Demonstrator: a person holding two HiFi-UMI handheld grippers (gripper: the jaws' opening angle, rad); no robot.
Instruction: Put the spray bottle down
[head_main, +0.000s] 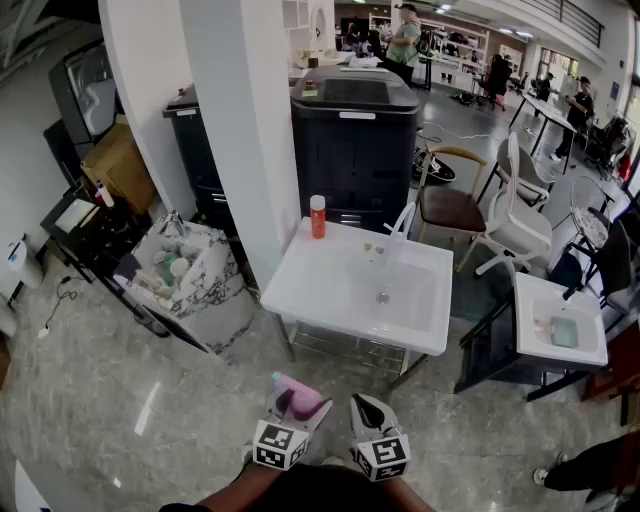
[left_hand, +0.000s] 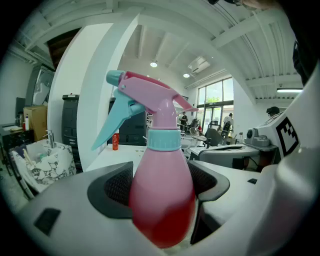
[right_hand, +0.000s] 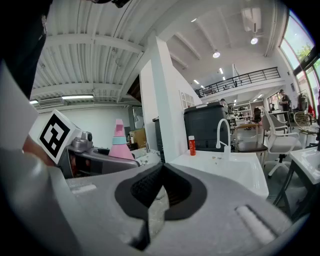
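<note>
In a big hall, a white washbasin (head_main: 330, 295) stands just ahead. The left gripper (left_hand: 161, 187) clamps the pink spray bottle (left_hand: 162, 165) in the air. The right gripper (right_hand: 159, 192) is closed, empty. The putting down is not yet done.

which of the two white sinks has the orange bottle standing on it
The bigger sink straight ahead: the orange bottle stands on its back left corner; the right-hand sink has none.

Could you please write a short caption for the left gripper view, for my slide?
The left gripper grips a pink spray bottle with a blue trigger between its fingers.
</note>
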